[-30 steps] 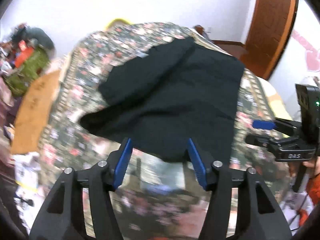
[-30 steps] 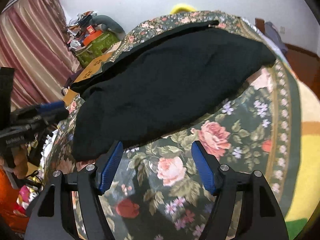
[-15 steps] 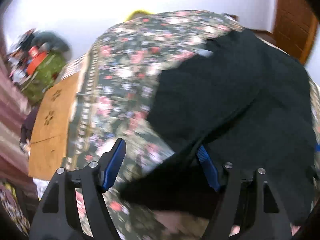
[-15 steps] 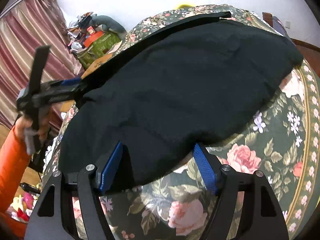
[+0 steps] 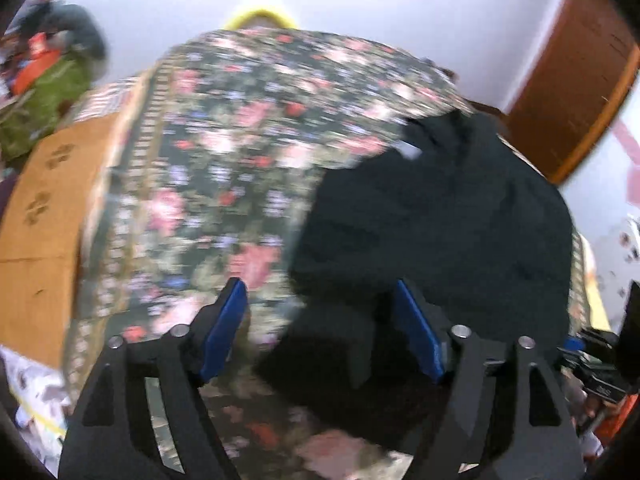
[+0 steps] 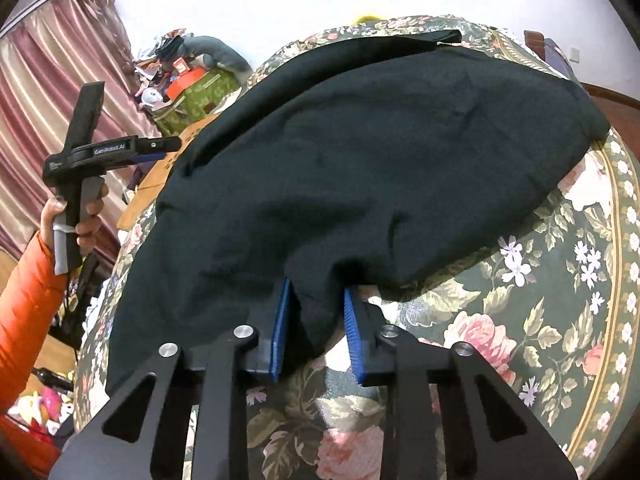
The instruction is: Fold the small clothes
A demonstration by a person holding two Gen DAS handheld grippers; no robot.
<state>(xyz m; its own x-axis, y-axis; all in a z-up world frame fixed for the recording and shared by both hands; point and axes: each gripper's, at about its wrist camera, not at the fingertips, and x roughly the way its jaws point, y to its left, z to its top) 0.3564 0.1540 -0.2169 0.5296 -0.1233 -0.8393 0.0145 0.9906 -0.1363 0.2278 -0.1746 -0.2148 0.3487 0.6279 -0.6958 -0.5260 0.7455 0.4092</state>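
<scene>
A black garment (image 6: 380, 160) lies spread over a floral bedspread (image 6: 540, 320). My right gripper (image 6: 316, 312) is at the garment's near hem; its jaws are closing and a bunched fold of the black cloth is pinched between the blue pads (image 6: 282, 320). In the left wrist view the picture is blurred. There my left gripper (image 5: 320, 312) hovers over the near left edge of the black garment (image 5: 440, 220), its jaws wide and still opening; dark cloth lies below and between them, not gripped. The right wrist view shows the left gripper (image 6: 164, 146) raised at the bed's left side, held by a hand (image 6: 86, 216).
The bedspread (image 5: 224, 160) fills most of both views. A cardboard box (image 5: 44, 208) stands left of the bed, with a green bag and clutter (image 6: 196, 92) behind it. Striped curtains (image 6: 48, 92) hang at left, a wooden door (image 5: 572, 80) at right. An orange sleeve (image 6: 24, 300) reaches in.
My left gripper swung left along the garment's near edge and its jaws widened. My right gripper slid over the hem and closed on the cloth.
</scene>
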